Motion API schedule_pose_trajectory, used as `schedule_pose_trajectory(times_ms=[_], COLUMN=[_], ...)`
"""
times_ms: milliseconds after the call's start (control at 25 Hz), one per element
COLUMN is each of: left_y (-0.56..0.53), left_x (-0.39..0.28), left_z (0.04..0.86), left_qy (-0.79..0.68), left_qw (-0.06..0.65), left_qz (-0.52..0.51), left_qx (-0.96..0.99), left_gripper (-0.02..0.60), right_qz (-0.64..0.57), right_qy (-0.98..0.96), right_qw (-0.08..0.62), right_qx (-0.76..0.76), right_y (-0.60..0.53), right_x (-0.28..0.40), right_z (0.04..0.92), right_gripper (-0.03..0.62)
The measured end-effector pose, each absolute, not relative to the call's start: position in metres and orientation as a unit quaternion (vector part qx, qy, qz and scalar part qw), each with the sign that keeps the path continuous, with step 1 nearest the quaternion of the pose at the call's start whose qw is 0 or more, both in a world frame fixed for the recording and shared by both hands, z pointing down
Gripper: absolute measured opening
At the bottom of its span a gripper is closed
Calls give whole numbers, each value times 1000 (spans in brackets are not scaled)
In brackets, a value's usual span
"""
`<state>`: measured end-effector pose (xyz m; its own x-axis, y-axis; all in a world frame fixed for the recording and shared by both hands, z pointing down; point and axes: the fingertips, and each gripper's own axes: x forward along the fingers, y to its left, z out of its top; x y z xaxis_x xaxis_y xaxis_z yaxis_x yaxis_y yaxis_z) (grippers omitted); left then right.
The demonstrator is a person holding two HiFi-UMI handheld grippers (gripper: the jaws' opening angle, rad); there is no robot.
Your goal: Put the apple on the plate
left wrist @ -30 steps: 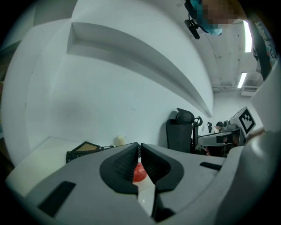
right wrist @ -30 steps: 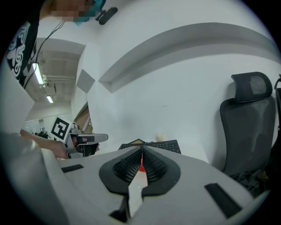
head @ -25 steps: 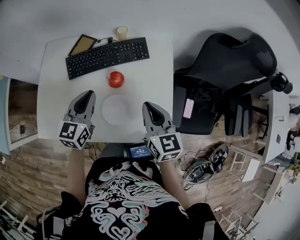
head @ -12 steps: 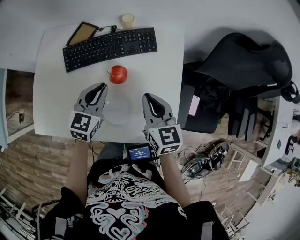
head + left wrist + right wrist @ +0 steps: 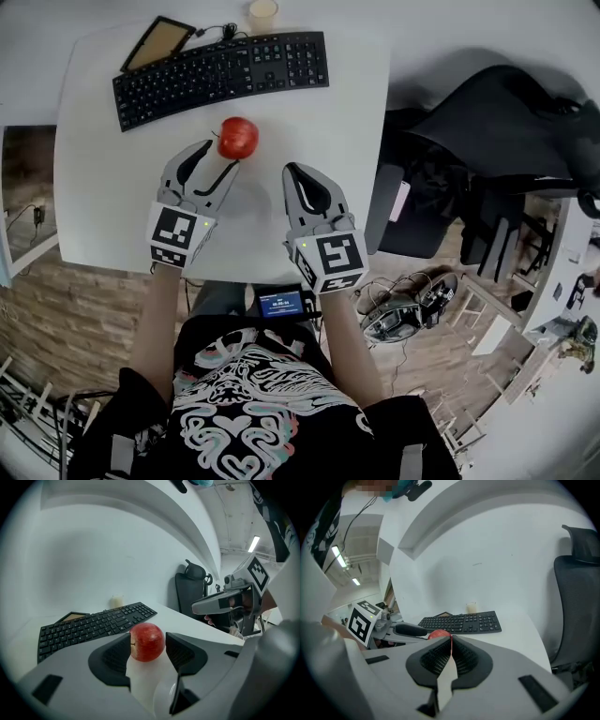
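A person works two hand-held grippers over a white rectangular table [image 5: 98,192]. The left gripper [image 5: 218,157], marker cube at its rear, has its jaws spread; they have just been opening. The round red apple [image 5: 238,138] sits on the bare tabletop right at the jaw tips, framed in the gap in the left gripper view, w/ neither pad pressing on it. The right gripper [image 5: 296,176] hovers to the right, its ribbed pads pressed together on nothing. Between the two tools, near the table's front edge, lies the round white plate [image 5: 255,202], faint against the white top. The apple rests just past its far rim, not yet on it. Farther back, a black computer keyboard [image 5: 220,67] runs across the table. A dark-framed flat tablet [image 5: 157,42] lies at its far left. A small cream-coloured cup [image 5: 262,14] stands at the far edge, contents not discernible. At right, off the table: a black office chair [image 5: 487,122].
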<state>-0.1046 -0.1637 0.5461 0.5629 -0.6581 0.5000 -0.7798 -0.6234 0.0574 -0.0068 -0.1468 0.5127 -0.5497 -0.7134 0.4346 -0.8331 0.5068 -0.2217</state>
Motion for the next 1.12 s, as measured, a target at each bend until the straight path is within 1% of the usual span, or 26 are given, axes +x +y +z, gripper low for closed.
schedule_pose_trajectory(times_ms=[280, 400, 520, 640, 1120], left_y=[-176, -181, -186, -190, -191], left_x=[-95, -89, -85, -85, -81], left_z=[552, 557, 567, 570, 563], left_qy=[-419, -422, -416, -416, -406], left_qw=[128, 129, 123, 95, 90], left_qz=[220, 225, 248, 275, 270], left_qx=[872, 869, 866, 861, 868], left_gripper=[273, 311, 313, 313, 307], right_qz=[216, 223, 229, 231, 237], right_qy=[-856, -855, -853, -851, -842], right_qw=[148, 149, 147, 146, 141], right_qx=[445, 445, 446, 448, 463], right_y=[-160, -160, -159, -156, -159], right_x=[-11, -10, -10, -8, 9], right_z=[528, 533, 535, 535, 536], right_gripper=[29, 29, 29, 29, 29])
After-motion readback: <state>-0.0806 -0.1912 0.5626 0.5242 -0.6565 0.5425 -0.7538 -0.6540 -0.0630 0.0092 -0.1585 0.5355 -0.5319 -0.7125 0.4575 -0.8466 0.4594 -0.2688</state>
